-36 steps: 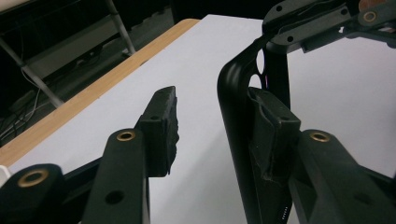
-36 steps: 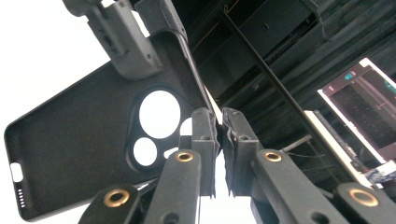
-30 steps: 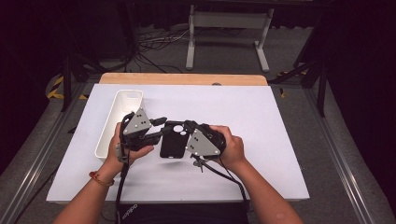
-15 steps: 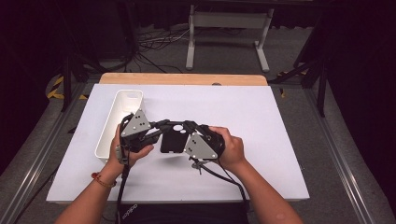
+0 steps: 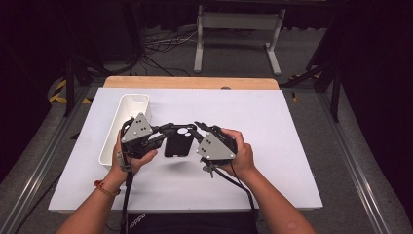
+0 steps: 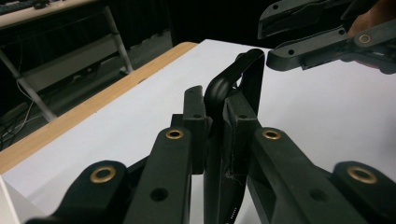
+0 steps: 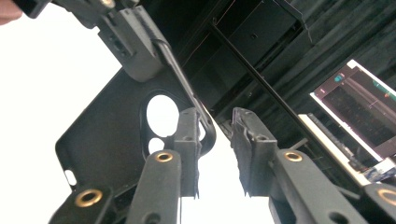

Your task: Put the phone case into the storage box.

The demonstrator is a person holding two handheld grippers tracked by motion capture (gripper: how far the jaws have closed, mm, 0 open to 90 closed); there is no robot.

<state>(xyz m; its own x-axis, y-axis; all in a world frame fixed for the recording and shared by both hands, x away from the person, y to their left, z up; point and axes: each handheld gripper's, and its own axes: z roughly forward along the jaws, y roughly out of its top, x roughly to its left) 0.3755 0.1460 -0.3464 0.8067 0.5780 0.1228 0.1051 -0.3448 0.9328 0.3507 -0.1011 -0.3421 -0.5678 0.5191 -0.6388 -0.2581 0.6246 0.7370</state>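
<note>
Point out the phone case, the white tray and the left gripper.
phone case [image 5: 176, 146]: high view, middle of its black back.
white tray [image 5: 133, 100]: high view, far rim.
left gripper [image 6: 215, 109]: left gripper view, between the jaw tips clamped on the case edge.

Black phone case [image 5: 177, 142], camera cutout showing, held above the white table [image 5: 292, 126].

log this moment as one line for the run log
left gripper: shut on phone case | right gripper: open at case corner | case: held above table | tray: left
</note>
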